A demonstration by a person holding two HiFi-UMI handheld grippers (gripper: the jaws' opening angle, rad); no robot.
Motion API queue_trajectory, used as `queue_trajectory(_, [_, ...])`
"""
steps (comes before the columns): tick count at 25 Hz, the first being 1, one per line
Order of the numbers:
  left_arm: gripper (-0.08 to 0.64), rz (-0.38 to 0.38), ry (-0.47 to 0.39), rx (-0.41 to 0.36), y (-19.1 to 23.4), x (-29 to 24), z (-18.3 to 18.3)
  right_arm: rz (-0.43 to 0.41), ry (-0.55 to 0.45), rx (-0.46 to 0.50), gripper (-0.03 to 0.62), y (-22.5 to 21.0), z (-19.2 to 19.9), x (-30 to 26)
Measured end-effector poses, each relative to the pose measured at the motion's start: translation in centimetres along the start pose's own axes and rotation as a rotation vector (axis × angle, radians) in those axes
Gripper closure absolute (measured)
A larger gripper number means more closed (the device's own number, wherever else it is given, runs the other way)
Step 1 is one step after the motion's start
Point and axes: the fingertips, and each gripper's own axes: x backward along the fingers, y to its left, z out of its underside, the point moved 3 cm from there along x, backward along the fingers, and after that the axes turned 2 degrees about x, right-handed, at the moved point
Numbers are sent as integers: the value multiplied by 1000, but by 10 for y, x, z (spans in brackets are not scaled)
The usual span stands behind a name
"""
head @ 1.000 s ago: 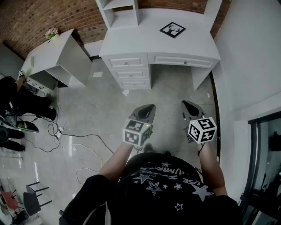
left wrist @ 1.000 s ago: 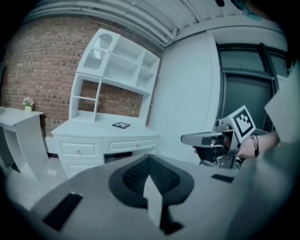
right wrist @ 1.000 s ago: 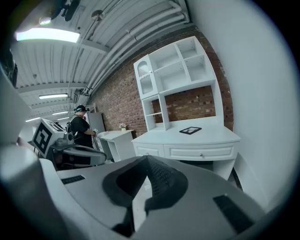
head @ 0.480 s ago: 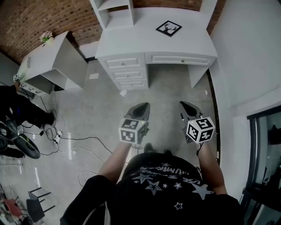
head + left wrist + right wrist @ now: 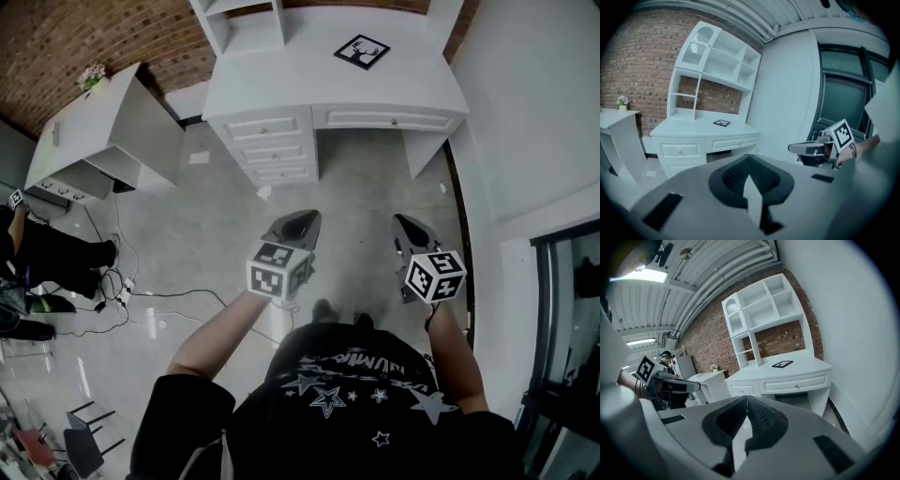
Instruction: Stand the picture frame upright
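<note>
A black picture frame [image 5: 362,52] with a deer print lies flat on the white desk [image 5: 281,80], toward its back right. It also shows small in the left gripper view as the picture frame [image 5: 722,123] and in the right gripper view as the picture frame [image 5: 782,364]. My left gripper [image 5: 305,224] and right gripper [image 5: 406,228] hang over the floor in front of the desk, well short of it. Both are shut with nothing between the jaws. In their own views the left gripper [image 5: 749,158] and right gripper [image 5: 746,399] point at the desk.
The desk has drawers [image 5: 267,150] on its left, a knee space on the right and a white hutch [image 5: 712,61] on top. A white side table [image 5: 112,122] with a small plant [image 5: 91,75] stands at left. Cables [image 5: 141,291] lie on the floor. A white wall [image 5: 534,122] runs along the right.
The view has shifted a little and the desk sits slightly nearer the top. Both grippers stay shut and hold about the same place in front of me.
</note>
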Motion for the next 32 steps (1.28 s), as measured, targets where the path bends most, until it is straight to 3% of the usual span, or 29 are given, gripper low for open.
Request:
queue_trajectory(8, [541,-65,-73,-33,17,9,-7,49,9,-14,577,4,-2,-17])
queue_trajectory(14, [541,-80,-64,-69,39,21,2,59,22,-27,577,7,4,-26])
queue_trajectory(22, [541,-170,-46,86,78,-5,9,6,47,-20,577,-17,0,-73])
queue_trajectory(32, [541,-260,-9,123,106,-88,-24,-84,21,19,577,-103,-65,-166])
